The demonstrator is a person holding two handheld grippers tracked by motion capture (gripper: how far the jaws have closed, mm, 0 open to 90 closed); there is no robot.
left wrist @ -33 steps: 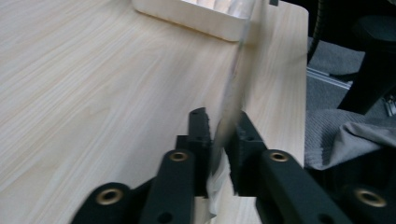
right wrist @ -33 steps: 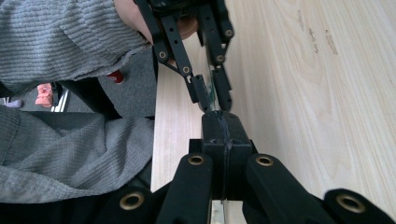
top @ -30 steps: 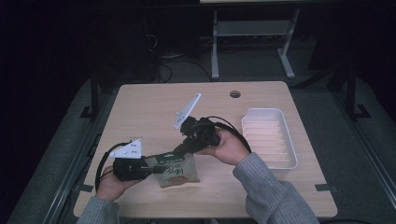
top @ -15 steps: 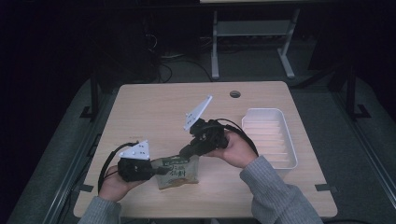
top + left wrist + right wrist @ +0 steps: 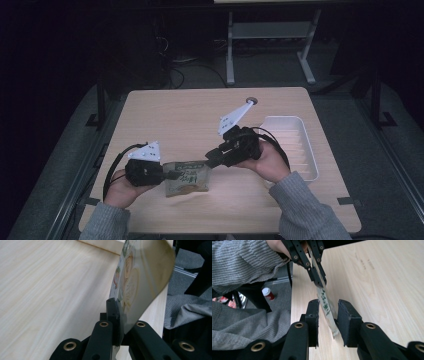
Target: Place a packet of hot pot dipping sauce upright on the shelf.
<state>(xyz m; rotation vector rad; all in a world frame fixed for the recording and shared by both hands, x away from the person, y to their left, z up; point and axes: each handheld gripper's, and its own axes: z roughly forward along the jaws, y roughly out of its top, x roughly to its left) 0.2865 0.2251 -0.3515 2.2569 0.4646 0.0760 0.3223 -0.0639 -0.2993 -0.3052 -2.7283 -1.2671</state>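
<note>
While my left claw (image 5: 117, 322) stays out of the question as a free tool, being clamped tight on one edge of the packet (image 5: 187, 176), I have to judge the rest of the job from how that packet behaves. It sits close to the near edge of the surface (image 5: 190, 115), a little left of the middle, lifted at my left side. It looks like a thin printed foil pouch: light, floppy and glossy, curling over under its own weight in the left gripper view (image 5: 140, 277). I would expect it to slip out of a shallow pinch and to crumple if squeezed in the belly, so the flat sealed edges seem the right places to hold.

My right claw (image 5: 328, 322) has just been opening; its jaws now stand apart with the opposite edge of the packet (image 5: 325, 307) hanging between them, the pads not pressing on it. If I take hold again, I would bite deep on that sealed edge, square to it.

Farther off, near the right edge of the surface, stands a white tray (image 5: 305, 150), well apart from the packet.
</note>
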